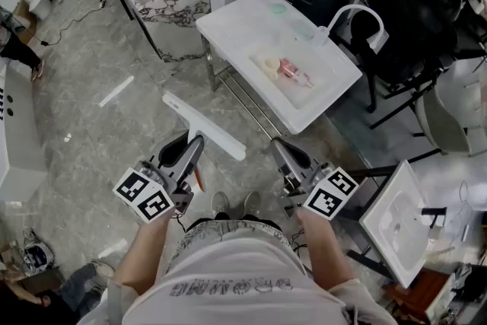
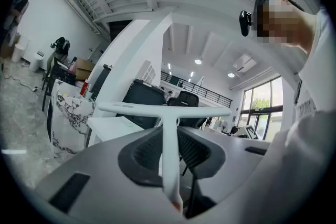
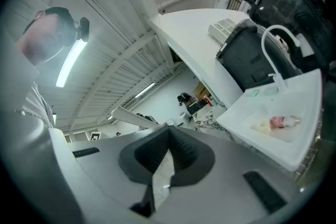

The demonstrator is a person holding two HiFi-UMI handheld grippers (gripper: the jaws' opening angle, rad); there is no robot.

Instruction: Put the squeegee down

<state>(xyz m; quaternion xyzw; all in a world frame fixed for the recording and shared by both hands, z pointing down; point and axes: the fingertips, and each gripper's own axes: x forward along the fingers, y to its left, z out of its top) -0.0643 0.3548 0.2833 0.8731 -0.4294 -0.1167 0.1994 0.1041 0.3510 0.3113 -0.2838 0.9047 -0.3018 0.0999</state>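
The squeegee [image 1: 204,125] is not yet put down: its handle is pinched in the left gripper [image 1: 194,145] and held above the floor, while the right gripper [image 1: 280,147] is pressed together, empty.

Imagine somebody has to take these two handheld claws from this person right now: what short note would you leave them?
Left gripper: shut on the handle of the white squeegee, which is held level in the air above the floor, its blade crosswise out in front.
Right gripper: jaws together, nothing between them, level beside the left one.
A white sink unit stands ahead and to the right; the squeegee is clear of it.
Done: the squeegee is in hand.
Left: it is not yet put down. Choose a spot, lower it, open the left jaws and draw back.
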